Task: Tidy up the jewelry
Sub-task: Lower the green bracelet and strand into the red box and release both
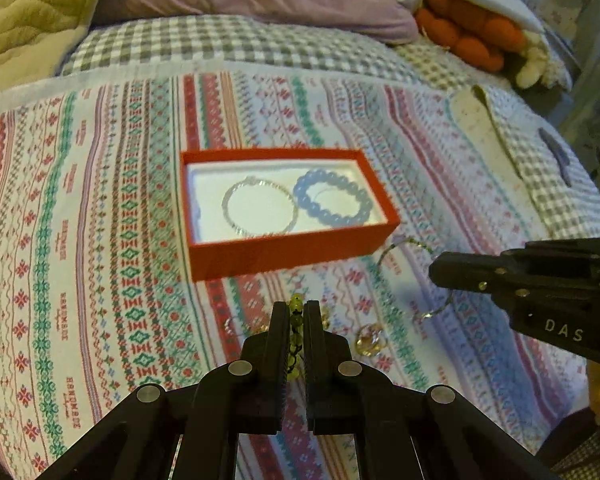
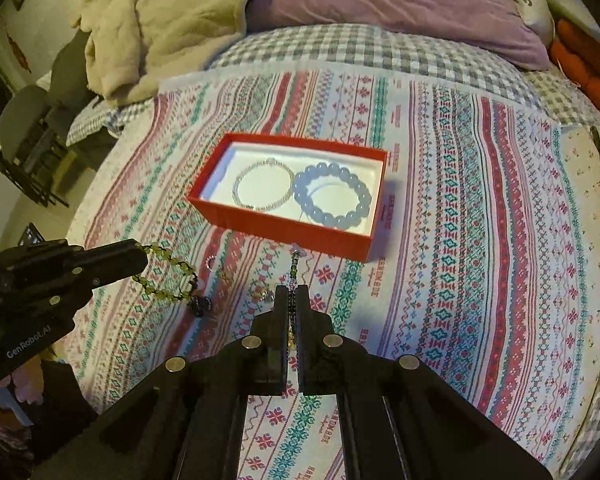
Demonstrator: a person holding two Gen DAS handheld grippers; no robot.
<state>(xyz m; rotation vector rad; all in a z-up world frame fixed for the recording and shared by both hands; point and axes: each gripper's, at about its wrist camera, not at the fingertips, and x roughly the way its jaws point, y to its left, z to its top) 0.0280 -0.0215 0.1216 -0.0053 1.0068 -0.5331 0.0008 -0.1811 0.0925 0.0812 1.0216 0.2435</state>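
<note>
Left tool (image 1: 296,312) pinches a green bracelet (image 2: 168,272); right tool (image 2: 294,294) pinches a thin chain (image 1: 416,276). Next, likely both go into the red box (image 1: 284,256) at twelve o'clock.

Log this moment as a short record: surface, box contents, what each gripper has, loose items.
surface: striped patterned cloth over a grey checked bedspread
box: open red cardboard box with white lining
box contents: thin silver bangle beside a pale blue round-bead bracelet, touching
left gripper: shut on a yellow-green beaded bracelet
right gripper: shut on a thin wire bracelet with small beads
loose items: small ring-like pieces on the cloth, too blurred to identify
</note>
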